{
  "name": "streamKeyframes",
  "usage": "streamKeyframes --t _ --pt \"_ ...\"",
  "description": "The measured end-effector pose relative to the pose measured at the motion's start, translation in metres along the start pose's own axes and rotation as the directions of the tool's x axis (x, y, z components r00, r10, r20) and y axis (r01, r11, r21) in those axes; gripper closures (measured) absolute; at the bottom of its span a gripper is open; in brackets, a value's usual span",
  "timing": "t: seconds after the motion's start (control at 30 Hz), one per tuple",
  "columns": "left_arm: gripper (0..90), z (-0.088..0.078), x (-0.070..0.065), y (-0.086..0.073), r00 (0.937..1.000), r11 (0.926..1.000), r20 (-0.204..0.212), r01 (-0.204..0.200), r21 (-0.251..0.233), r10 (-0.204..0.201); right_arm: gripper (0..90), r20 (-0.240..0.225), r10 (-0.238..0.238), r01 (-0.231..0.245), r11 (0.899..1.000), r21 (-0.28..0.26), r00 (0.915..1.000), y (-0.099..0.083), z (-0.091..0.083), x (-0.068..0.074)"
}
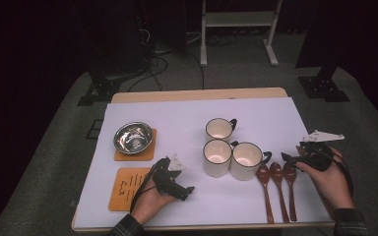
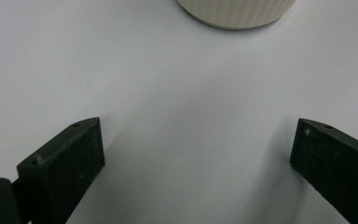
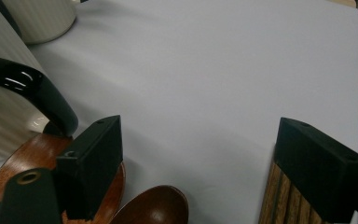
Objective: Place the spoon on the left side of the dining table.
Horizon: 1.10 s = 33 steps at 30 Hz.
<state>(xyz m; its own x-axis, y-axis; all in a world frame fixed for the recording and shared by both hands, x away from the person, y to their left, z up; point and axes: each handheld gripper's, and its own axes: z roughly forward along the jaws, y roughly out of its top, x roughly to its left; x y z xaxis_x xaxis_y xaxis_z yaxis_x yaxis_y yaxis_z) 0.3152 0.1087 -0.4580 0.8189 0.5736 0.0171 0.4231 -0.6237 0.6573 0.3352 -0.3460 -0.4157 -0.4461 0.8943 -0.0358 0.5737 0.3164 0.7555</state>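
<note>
- While both hands are resting low on the tabletop [image 1: 187,110], the right tongs [image 1: 289,158] are hovering just over the bowls of the three wooden spoons [image 1: 277,187], which are lying side by side at the near right, handles pointing toward the person.
- Seen in the right gripper view, those tongs are standing wide apart, clamped on nothing; one jaw is sitting over a spoon bowl [image 3: 156,207], just beside a mug's black handle [image 3: 32,88], though whether it is touching the spoon is hard to say.
- Just left of the spoons, three mugs [image 1: 226,150] are standing upright in a tight cluster at mid-table.
- Near the front edge, the left tongs [image 1: 186,192] are pointing toward the mugs; in the left gripper view the jaws are gaping apart over bare white surface, with the nearest mug's ribbed base [image 2: 235,11] ahead and well apart.
- At the far left, a steel bowl [image 1: 133,136] is sitting on a wooden coaster [image 1: 147,152], with a second coaster [image 1: 125,189] lying just nearer, beside the left hand [image 1: 150,201].
</note>
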Motion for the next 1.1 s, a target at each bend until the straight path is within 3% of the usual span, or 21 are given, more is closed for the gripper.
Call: streamKeyframes --t 1.1 --pt "1.8 0.000 0.000 0.000 1.0000 1.0000 0.000 -0.002 0.002 0.002 14.5 0.002 0.021 -0.021 1.000 0.019 0.9998 -0.019 -0.022 0.015"
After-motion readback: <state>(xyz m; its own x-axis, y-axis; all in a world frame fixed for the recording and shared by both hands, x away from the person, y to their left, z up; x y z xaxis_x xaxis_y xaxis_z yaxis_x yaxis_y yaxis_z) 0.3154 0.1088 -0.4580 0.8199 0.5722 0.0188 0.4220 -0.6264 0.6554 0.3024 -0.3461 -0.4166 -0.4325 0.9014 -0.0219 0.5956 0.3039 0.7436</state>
